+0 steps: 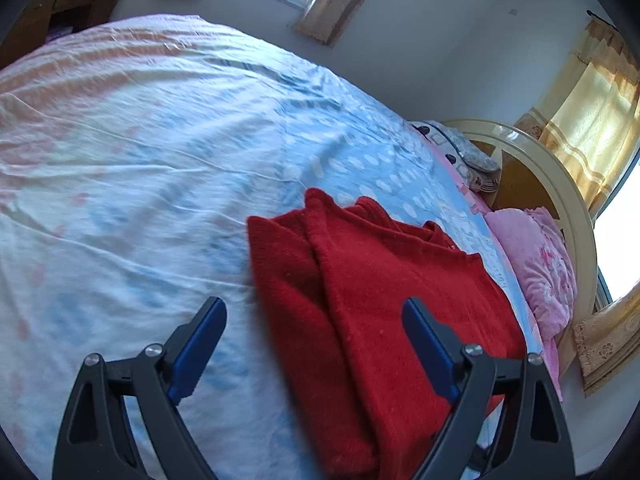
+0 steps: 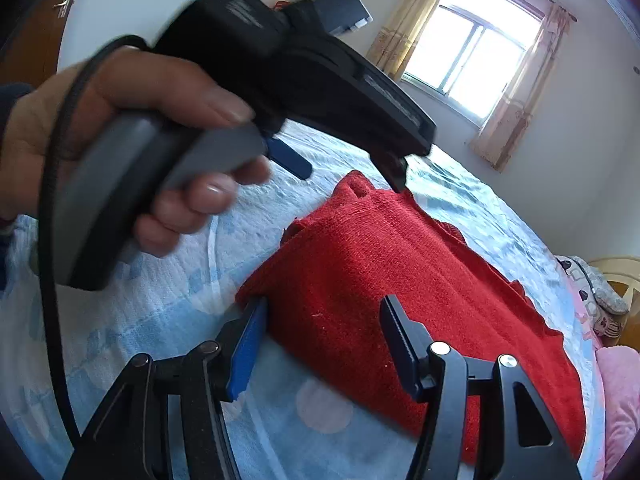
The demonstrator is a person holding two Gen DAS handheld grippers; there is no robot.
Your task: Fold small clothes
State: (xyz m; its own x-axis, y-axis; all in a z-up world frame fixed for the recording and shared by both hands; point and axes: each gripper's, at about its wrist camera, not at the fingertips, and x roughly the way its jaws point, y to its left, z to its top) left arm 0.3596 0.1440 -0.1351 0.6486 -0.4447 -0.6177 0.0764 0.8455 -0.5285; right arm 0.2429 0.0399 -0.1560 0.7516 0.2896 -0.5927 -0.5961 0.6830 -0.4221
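A red knitted garment (image 1: pixel 380 292) lies folded on the bed, with layered edges at its far end. My left gripper (image 1: pixel 314 312) is open and empty, hovering above the garment's left edge. In the right wrist view the same red garment (image 2: pixel 420 288) fills the middle. My right gripper (image 2: pixel 322 316) is open and empty, with its jaws over the garment's near corner. The left gripper's body (image 2: pixel 304 68), held in a hand (image 2: pixel 132 120), hangs above the garment's far end.
The bed sheet (image 1: pixel 140 160) is pale blue and white with spots and wrinkles. A pink quilt (image 1: pixel 540 264) and a patterned pillow (image 1: pixel 464 152) lie by the cream headboard (image 1: pixel 560 184). Walls, curtained windows (image 2: pixel 472 48) and a dark wooden desk (image 1: pixel 60 8) surround the bed.
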